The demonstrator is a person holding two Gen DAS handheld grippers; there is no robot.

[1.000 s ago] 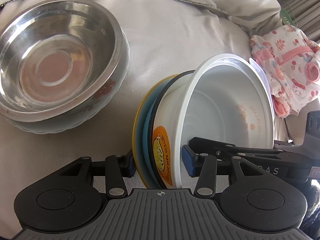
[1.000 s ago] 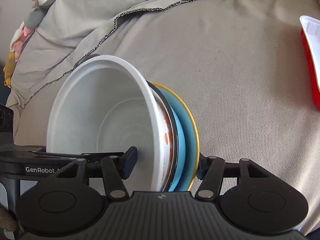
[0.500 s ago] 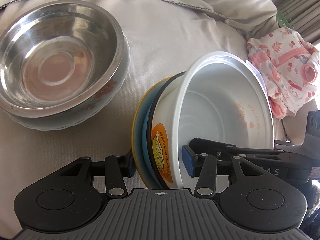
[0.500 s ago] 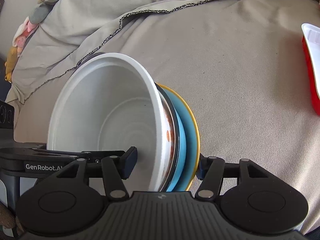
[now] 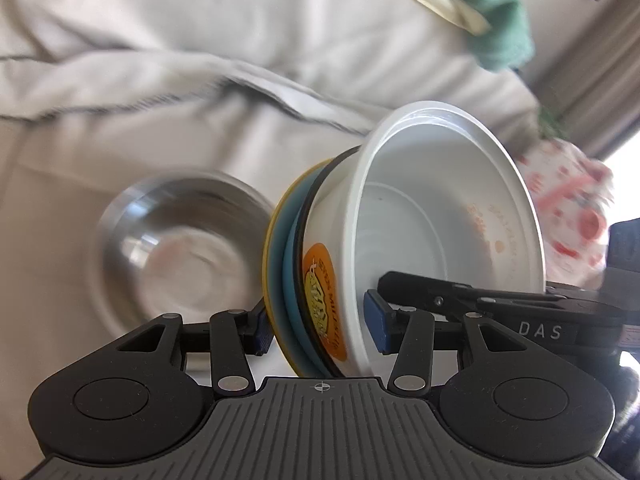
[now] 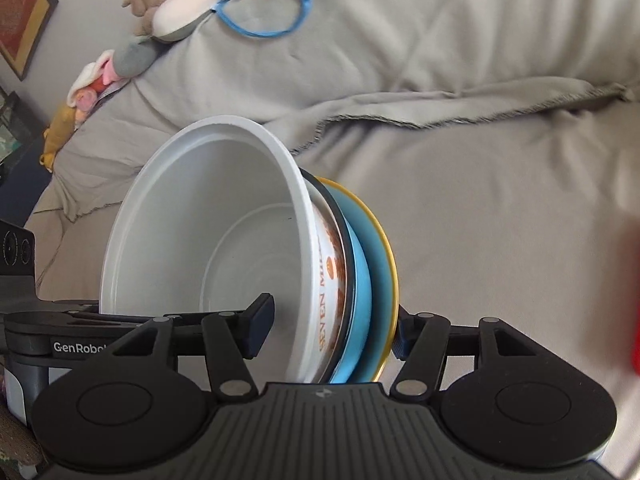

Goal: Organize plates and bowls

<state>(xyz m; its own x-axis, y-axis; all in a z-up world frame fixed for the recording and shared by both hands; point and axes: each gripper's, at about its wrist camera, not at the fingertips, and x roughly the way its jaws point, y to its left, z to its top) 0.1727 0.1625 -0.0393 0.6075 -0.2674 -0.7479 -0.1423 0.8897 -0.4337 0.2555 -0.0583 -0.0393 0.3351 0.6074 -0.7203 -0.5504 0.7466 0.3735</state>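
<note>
A stack of dishes, a white plastic bowl (image 5: 432,236) with an orange label nested on a black-rimmed dish, a blue plate and a yellow plate (image 5: 270,256), is held on edge above the grey cloth. My left gripper (image 5: 320,328) is shut on one side of the stack. My right gripper (image 6: 332,332) is shut on the opposite side, where the white bowl (image 6: 208,248) and the blue plate (image 6: 362,292) show. Each gripper's arm shows inside the bowl in the other's view. A steel bowl (image 5: 180,252) lies on the cloth to the left, blurred.
A folded grey blanket (image 6: 440,92) covers the surface behind. Pink patterned baby clothes (image 5: 568,208) lie at the right. Soft toys (image 6: 168,24) sit at the back left. Something red (image 6: 634,300) lies at the right edge.
Both grippers have lifted and tilted the stack upward; the steel bowl now appears lower and smaller in the left wrist view, and more of the blanket and wall shows.
</note>
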